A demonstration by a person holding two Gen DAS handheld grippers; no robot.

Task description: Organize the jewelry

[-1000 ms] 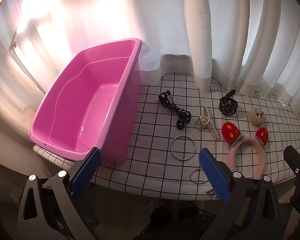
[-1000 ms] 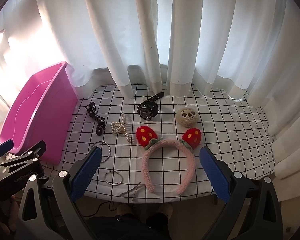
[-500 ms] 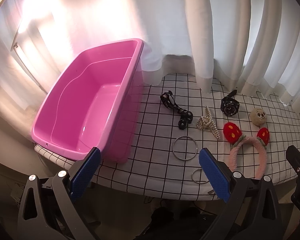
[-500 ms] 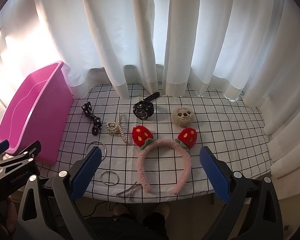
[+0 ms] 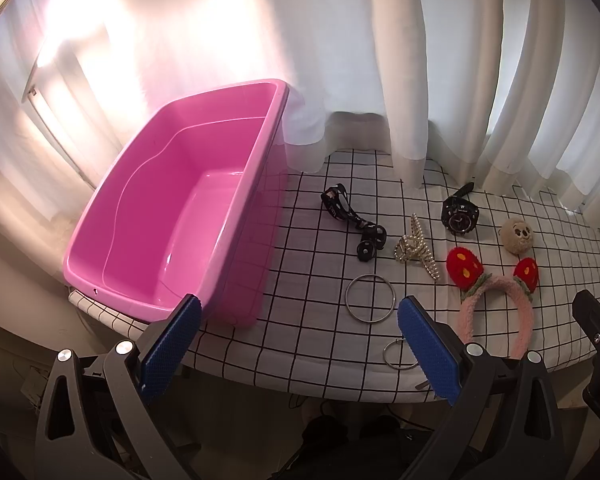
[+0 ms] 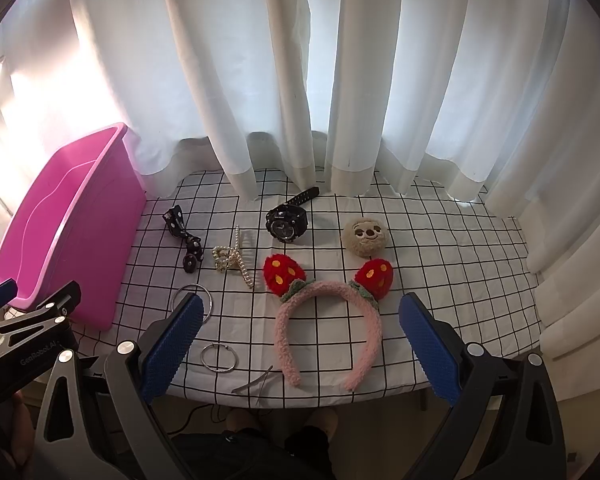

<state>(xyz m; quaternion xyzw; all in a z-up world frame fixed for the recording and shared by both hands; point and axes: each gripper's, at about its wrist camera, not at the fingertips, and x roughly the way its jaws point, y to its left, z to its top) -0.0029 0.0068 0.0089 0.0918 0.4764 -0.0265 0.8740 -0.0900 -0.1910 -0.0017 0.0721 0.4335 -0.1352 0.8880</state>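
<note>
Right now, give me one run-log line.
left gripper open, empty | right gripper open, empty | pink bin empty | headband, watch on table

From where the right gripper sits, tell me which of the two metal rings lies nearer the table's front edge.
The smaller ring, lying by the front edge beside the thin metal clip. The larger ring lies farther back, toward the pearl clip.

Bin [image 6: 72,216] left of watch [image 6: 287,224] on table [image 6: 440,248]
</note>
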